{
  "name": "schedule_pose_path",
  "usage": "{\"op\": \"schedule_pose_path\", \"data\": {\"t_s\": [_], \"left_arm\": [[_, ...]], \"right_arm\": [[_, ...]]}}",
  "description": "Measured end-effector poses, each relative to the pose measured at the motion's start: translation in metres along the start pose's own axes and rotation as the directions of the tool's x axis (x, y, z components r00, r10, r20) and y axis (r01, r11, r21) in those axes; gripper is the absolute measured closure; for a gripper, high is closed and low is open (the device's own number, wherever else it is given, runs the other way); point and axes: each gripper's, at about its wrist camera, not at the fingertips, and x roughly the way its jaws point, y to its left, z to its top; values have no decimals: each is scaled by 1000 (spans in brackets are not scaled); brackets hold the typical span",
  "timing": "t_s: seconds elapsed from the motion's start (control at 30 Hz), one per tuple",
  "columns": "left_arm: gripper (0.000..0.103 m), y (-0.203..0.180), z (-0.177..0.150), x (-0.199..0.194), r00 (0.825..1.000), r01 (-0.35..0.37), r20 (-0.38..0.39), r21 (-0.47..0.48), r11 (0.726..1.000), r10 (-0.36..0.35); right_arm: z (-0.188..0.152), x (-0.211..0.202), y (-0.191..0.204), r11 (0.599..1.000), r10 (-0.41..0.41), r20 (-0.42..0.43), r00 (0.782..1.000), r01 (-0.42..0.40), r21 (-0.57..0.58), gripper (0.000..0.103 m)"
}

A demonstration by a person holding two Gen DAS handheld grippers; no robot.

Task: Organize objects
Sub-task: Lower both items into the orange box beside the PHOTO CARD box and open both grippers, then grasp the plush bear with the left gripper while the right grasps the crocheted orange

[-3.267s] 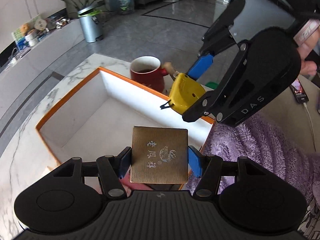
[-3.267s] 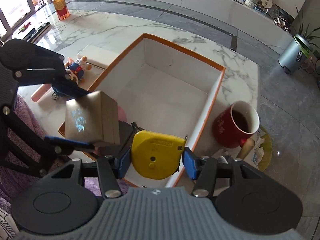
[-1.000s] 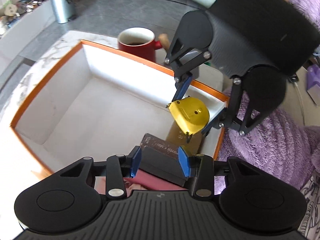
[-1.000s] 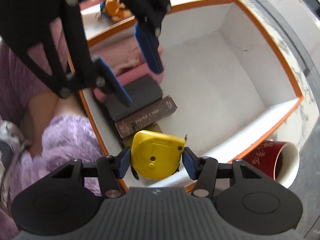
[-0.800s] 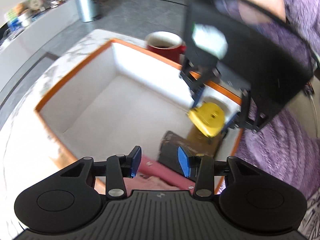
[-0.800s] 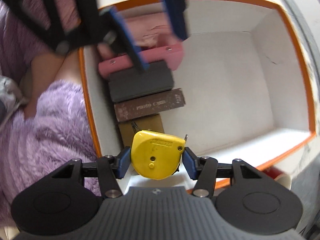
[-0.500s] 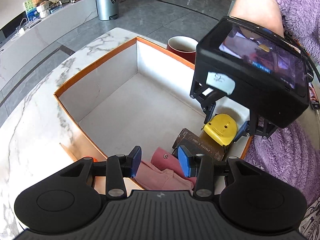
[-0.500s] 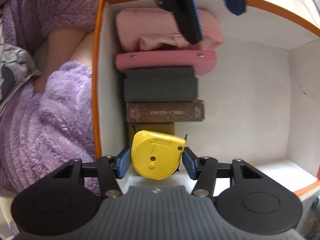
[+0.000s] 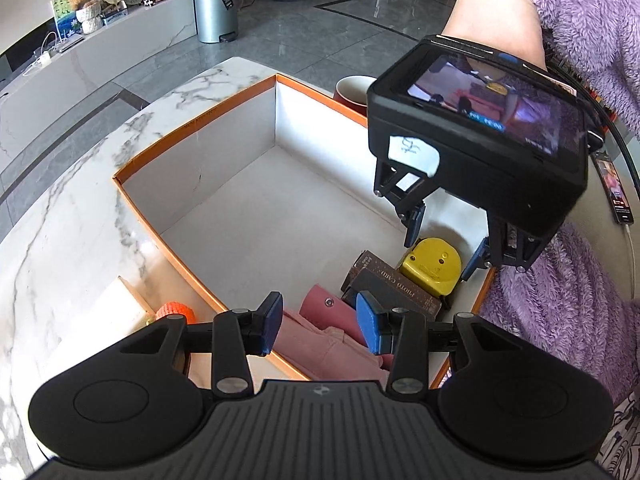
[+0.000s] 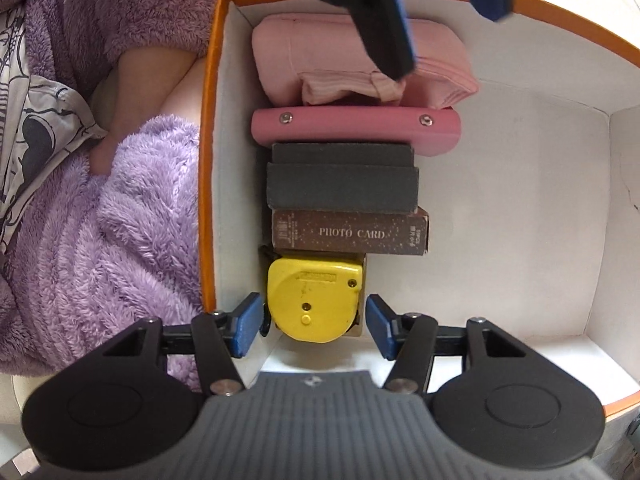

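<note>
A yellow plastic tape measure point(image 10: 314, 298) lies inside the orange-rimmed white cardboard box point(image 10: 560, 184), beside a brown photo-card box point(image 10: 350, 232), between the right gripper's point(image 10: 314, 326) spread fingers, while the left gripper point(image 9: 318, 322) hovers open, empty.

Steel bin point(image 9: 215, 11), red mug point(image 9: 352, 90)

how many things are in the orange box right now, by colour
pink: 2, the folded cloth and the snap case
black: 1, the black box
brown: 1, the photo card box
yellow: 1, the tape measure
gold: 1, a box edge under the tape measure, mostly hidden
total: 6 in the orange box
</note>
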Motion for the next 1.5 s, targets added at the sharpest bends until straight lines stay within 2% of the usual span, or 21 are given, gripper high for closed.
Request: {"op": "schedule_pose_path", "data": {"t_s": [0.13,0.27,0.47,0.6,0.83,1.0,1.13,1.23,1.33,1.5], "left_arm": [[54,-2,-3,-5,1000,-8,1,-9,1000,8],[54,0,-3,-9,1000,-14,8,-13,1000,14],[54,3,-11,-32,998,-31,47,-41,999,32],[54,6,-22,-57,994,-74,70,-62,995,78],[54,25,-51,-104,974,-204,66,-155,967,216],[54,37,-78,-124,959,-259,53,-217,941,277],[54,45,-102,-126,953,-280,47,-253,926,301],[53,48,-117,-119,958,-252,71,-261,932,279],[51,54,-127,-105,959,-246,66,-281,928,275],[45,64,-136,-80,961,-250,54,-260,933,272]], "right_arm": [[-2,2,-3,999,20,18,1000,-20,30,46],[-4,1,-4,998,42,33,999,-44,46,53],[-13,-10,1,997,-20,51,999,16,73,50],[-15,-31,7,991,-88,99,991,77,108,50],[15,-81,15,972,-211,175,962,187,145,51],[39,-103,25,953,-277,252,927,231,198,57],[72,-109,26,921,-357,287,889,284,265,64],[96,-110,21,912,-366,333,869,264,312,67],[119,-106,15,911,-362,352,863,247,331,68],[151,-87,1,905,-379,297,877,285,314,69]]}}
